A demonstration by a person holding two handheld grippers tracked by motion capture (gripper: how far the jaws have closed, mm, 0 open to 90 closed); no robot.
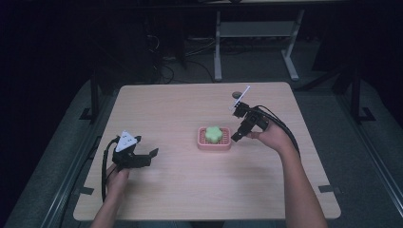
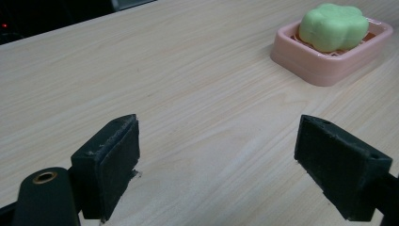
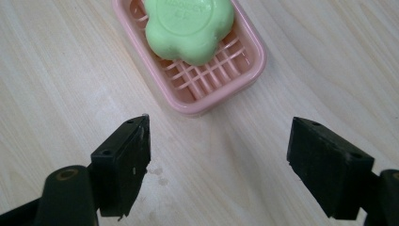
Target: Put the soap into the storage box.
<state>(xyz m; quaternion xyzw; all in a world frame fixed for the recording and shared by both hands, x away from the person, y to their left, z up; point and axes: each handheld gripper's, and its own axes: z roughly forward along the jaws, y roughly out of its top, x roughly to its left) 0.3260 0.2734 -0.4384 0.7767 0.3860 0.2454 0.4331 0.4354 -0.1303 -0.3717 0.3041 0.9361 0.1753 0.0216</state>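
Observation:
A green flower-shaped soap (image 1: 214, 133) (image 2: 333, 26) (image 3: 188, 27) lies in a pink slatted soap dish (image 1: 214, 144) (image 2: 329, 66) (image 3: 221, 89) near the middle of the wooden table (image 1: 190, 109). My right gripper (image 1: 236, 135) (image 3: 219, 165) hangs open just right of the dish, its jaws wide apart with nothing between them, pointing at the dish's near end. My left gripper (image 1: 151, 155) (image 2: 219, 165) is open too, low over the table at the front left, well away from the dish, aimed toward it.
A small dark round hole (image 1: 236, 94) sits in the table near its far edge. Beyond the table stand the white legs of another desk (image 1: 217, 47) on a dark floor with cables.

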